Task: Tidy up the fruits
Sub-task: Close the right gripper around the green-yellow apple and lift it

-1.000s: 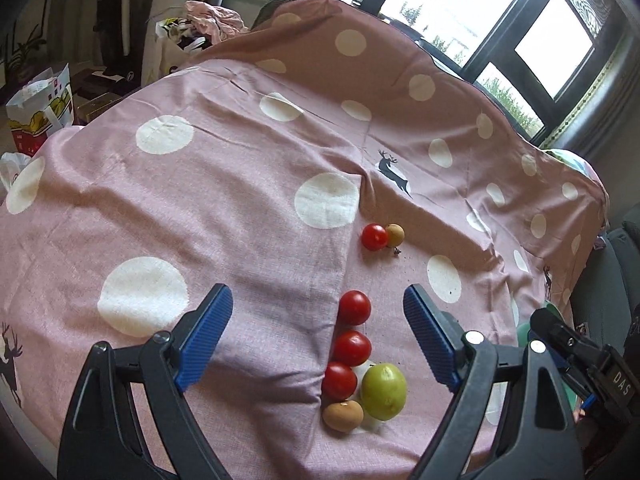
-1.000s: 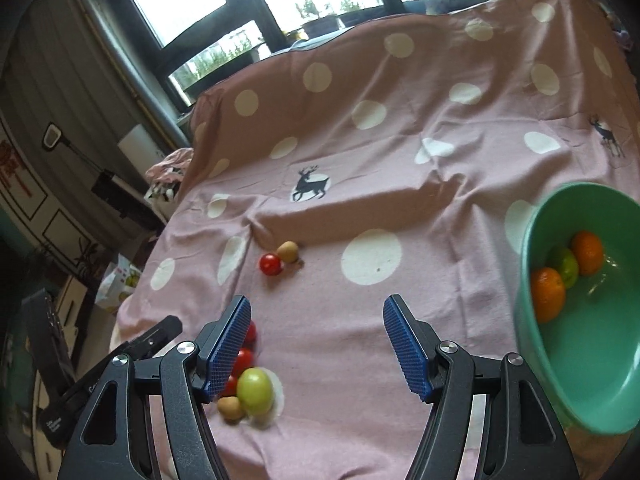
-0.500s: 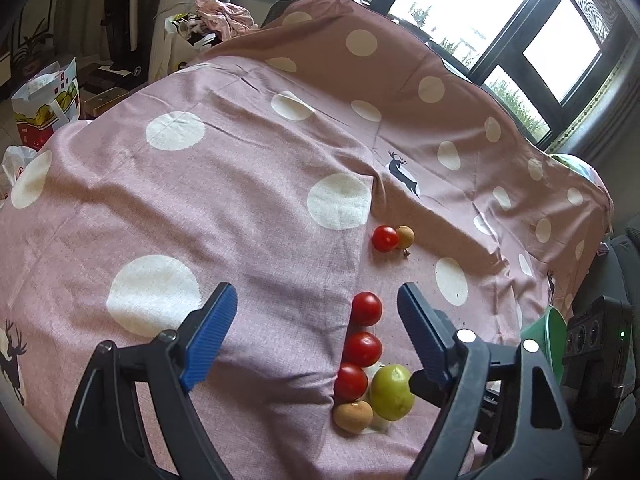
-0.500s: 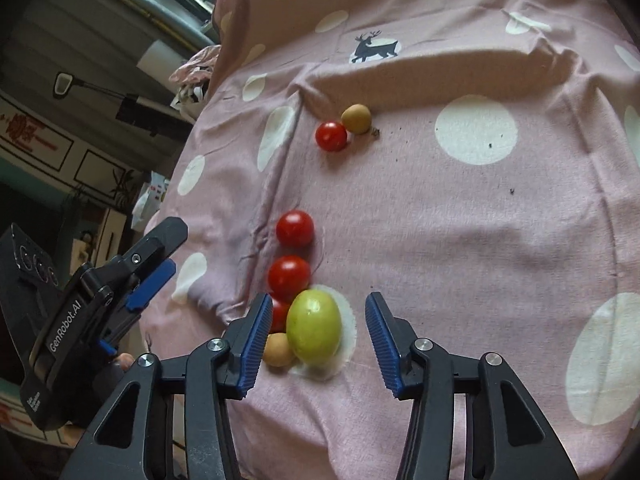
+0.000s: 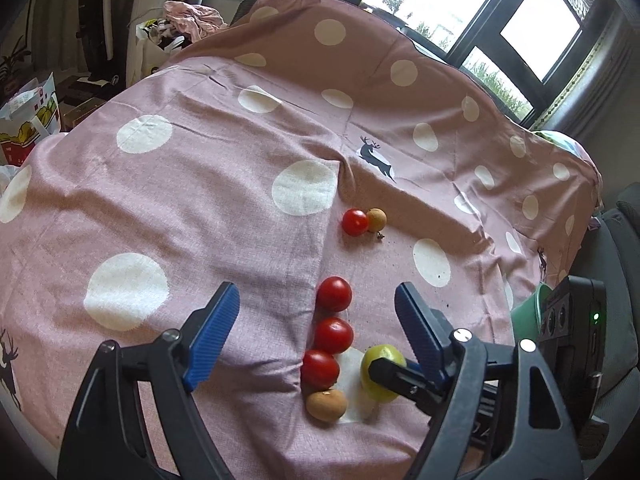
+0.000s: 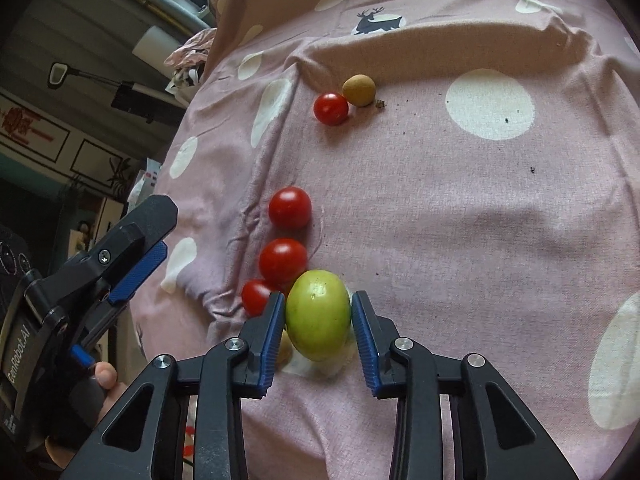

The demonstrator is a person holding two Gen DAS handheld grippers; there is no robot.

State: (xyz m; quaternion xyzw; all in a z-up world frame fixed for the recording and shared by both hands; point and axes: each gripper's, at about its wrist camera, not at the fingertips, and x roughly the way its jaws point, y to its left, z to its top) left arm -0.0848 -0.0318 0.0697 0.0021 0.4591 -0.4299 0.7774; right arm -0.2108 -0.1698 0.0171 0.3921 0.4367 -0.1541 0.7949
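Observation:
A green fruit (image 6: 318, 314) lies on the pink spotted cloth (image 6: 460, 220), between the blue pads of my right gripper (image 6: 318, 320); the pads touch its two sides. It also shows in the left wrist view (image 5: 380, 372). Three red tomatoes (image 6: 283, 260) lie in a row beside it, with a brown fruit (image 5: 326, 404) at the near end. Another tomato (image 6: 330, 108) and brown fruit (image 6: 359, 90) lie farther off. My left gripper (image 5: 316, 332) is open and empty above the tomato row.
A green bowl's rim (image 5: 528, 312) shows at the right table edge in the left wrist view. The cloth has folds near the deer print (image 6: 376, 20). Bags and clutter (image 5: 24, 120) stand on the floor to the left.
My right gripper has moved down to the green fruit and closed its pads onto it. My left gripper has stayed open and shifted slightly.

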